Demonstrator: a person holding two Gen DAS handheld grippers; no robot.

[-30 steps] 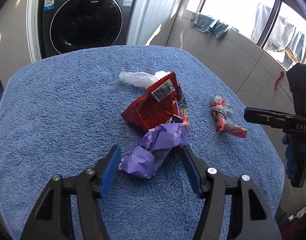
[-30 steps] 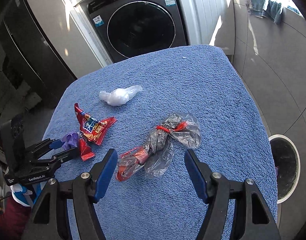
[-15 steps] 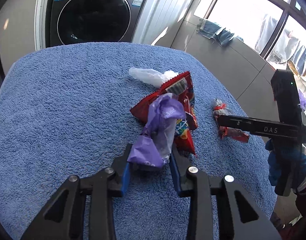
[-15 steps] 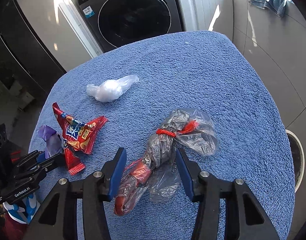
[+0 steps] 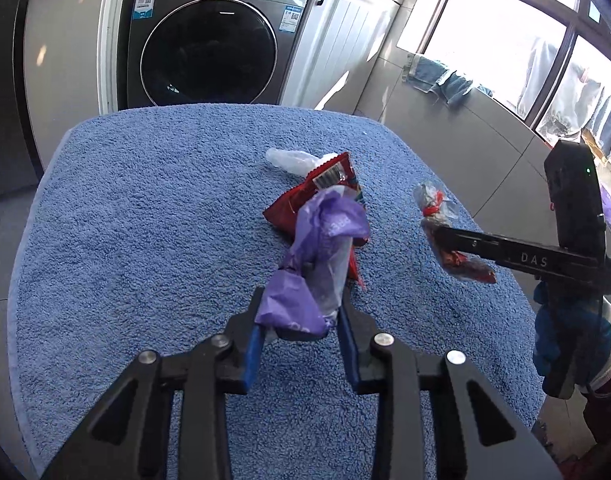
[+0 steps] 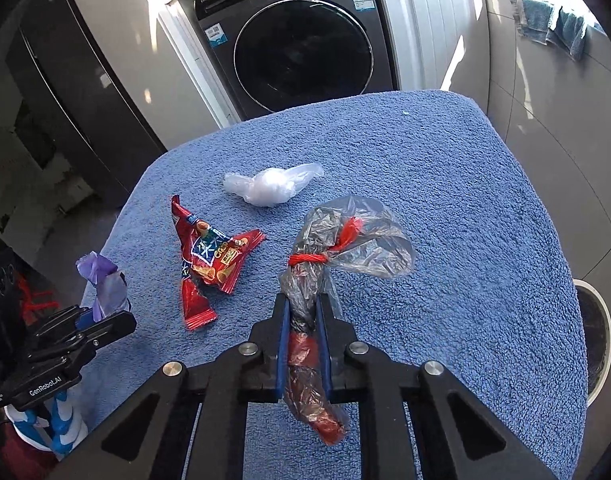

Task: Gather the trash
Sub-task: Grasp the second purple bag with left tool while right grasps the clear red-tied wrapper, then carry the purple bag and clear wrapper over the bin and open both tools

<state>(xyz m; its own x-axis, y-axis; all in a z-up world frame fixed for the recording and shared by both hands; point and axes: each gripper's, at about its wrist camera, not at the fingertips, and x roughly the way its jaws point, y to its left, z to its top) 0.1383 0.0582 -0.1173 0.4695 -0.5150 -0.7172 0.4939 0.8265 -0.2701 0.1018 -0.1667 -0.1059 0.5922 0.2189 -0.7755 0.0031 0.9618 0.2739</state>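
Note:
My left gripper (image 5: 300,312) is shut on a crumpled purple wrapper (image 5: 317,256) and holds it above the blue towel-covered table (image 5: 145,240); it also shows in the right wrist view (image 6: 101,280). My right gripper (image 6: 302,312) is shut on a clear plastic bag with red ties (image 6: 345,240), lifted off the towel; the bag also shows in the left wrist view (image 5: 437,208). A red snack packet (image 6: 213,256) and a white crumpled plastic bag (image 6: 269,188) lie on the towel.
A washing machine (image 6: 301,52) stands behind the table. A round white bin (image 6: 593,328) stands on the floor right of the table. A dark cabinet (image 6: 65,92) is at the left. Windows with hanging laundry (image 5: 545,72) are at the right.
Both grippers closed: the left on the purple wrapper, the right on the clear bag. Both have lifted their pieces off the towel.

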